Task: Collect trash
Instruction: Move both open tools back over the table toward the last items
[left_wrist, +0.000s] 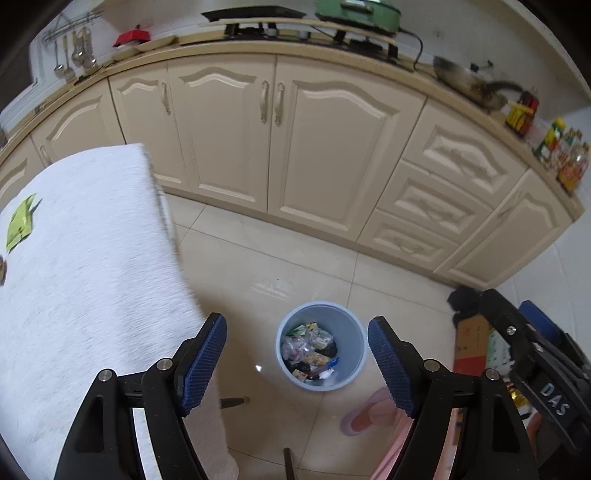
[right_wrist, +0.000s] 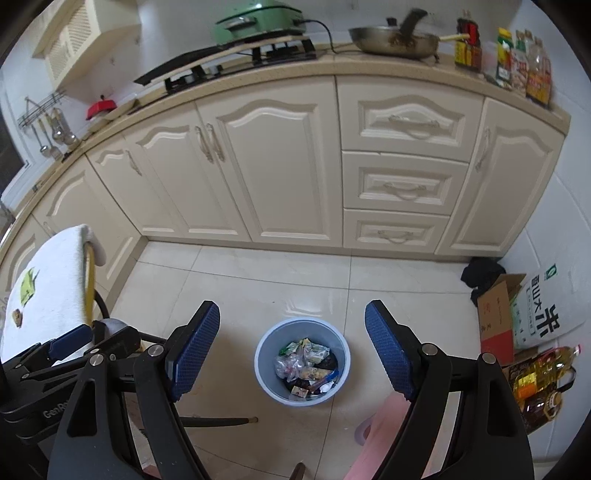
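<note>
trash bin (right_wrist: 302, 363) below open hand-held gripper (right_wrist: 291, 343)

Open floor (right_wrist: 236, 273) is lying clear around the bin (right_wrist: 302, 363) at lower centre. The towel-covered worktop (left_wrist: 92, 251) is crowding the left; a cardboard box (right_wrist: 496, 314) and oil bottle (right_wrist: 543, 376) are blocking the right edge.

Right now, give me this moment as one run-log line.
left gripper: open, empty | right gripper: open, empty | bin: on floor below both, wrappers inside | green wrapper: on white-covered table, not collected
</note>
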